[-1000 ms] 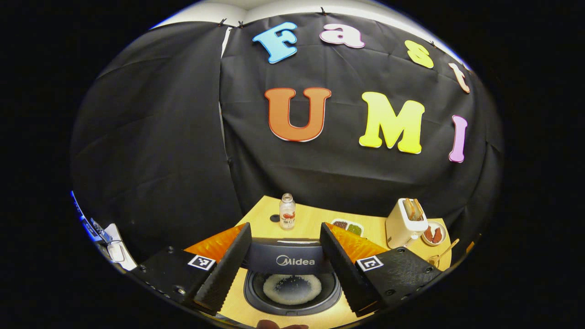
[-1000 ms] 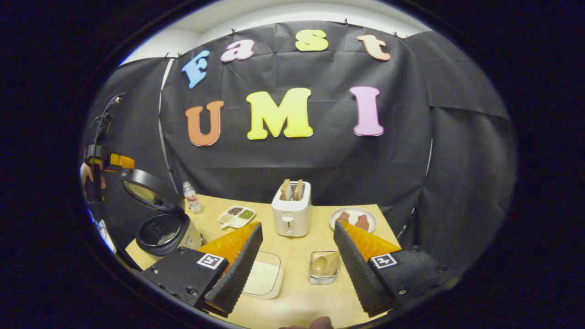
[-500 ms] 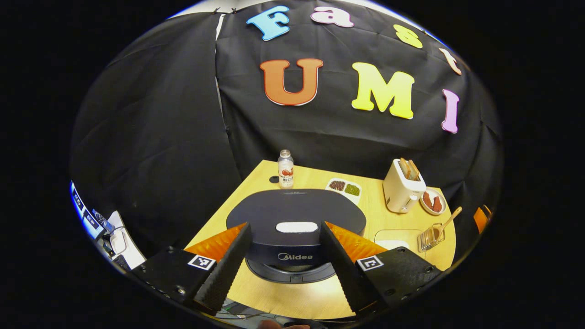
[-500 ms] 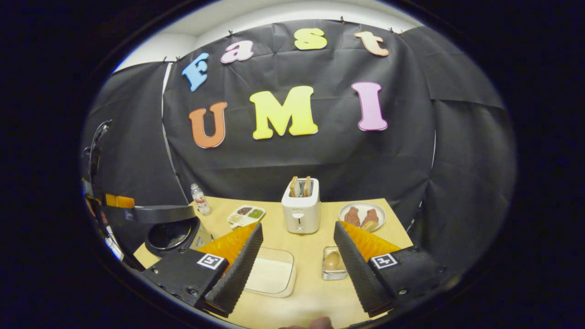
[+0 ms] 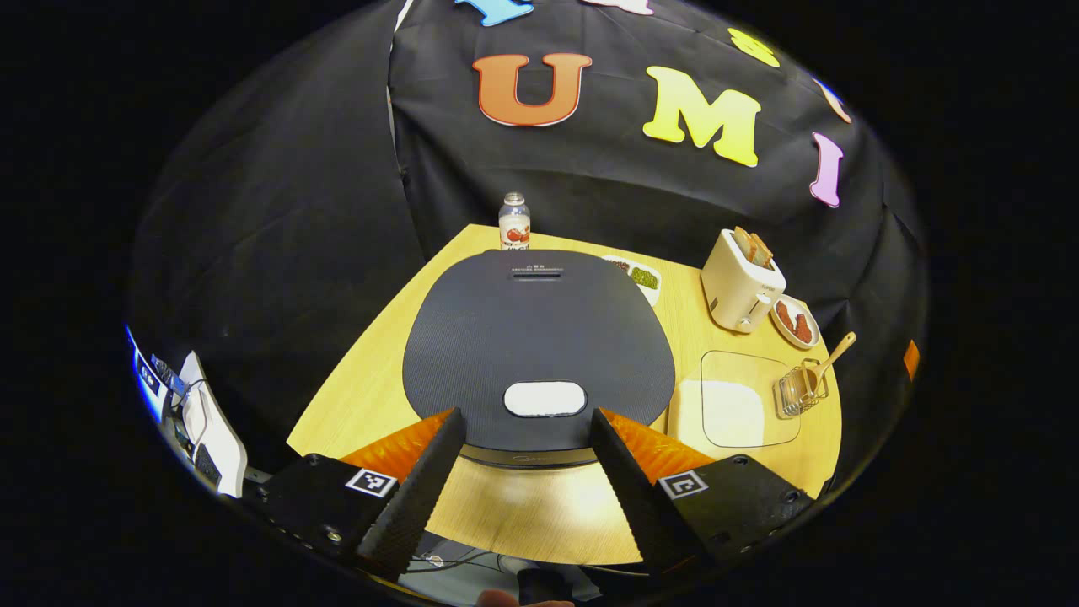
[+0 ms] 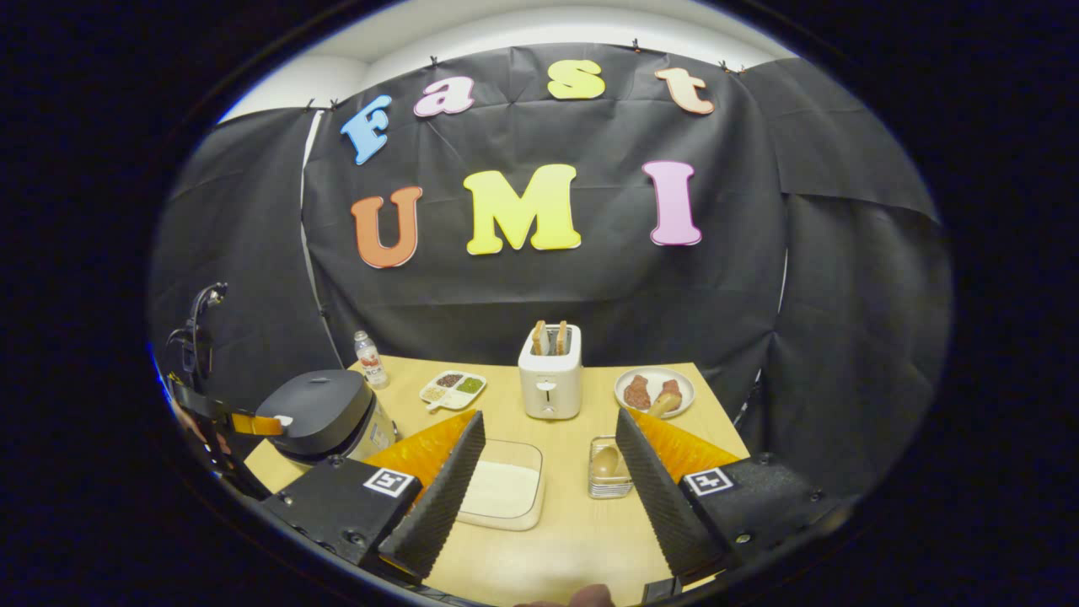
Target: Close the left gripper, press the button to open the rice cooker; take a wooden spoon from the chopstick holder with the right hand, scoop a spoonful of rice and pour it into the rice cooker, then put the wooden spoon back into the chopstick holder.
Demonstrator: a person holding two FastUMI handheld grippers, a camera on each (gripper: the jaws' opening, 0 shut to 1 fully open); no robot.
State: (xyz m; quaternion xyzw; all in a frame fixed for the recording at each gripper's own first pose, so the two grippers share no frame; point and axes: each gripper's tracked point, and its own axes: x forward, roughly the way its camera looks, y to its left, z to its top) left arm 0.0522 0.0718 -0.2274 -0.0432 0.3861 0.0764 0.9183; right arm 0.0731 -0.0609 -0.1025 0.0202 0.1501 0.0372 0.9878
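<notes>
We're basically done — rice cooker [image 5: 538,346] lid down, wooden spoon [image 5: 824,357] in the chopstick holder [image 5: 801,392] at right, both fingers spread.

We see a light wooden desk [image 6: 573,539] carrying the closed rice cooker [image 5: 539,346] at its left end, a bottle [image 5: 513,229] behind it, a divided dish [image 6: 453,389], a toaster [image 6: 550,379], a plate of food [image 6: 655,391], a clear rice container [image 6: 501,493] and, just beside that, the wire chopstick holder [image 6: 609,478].
</notes>
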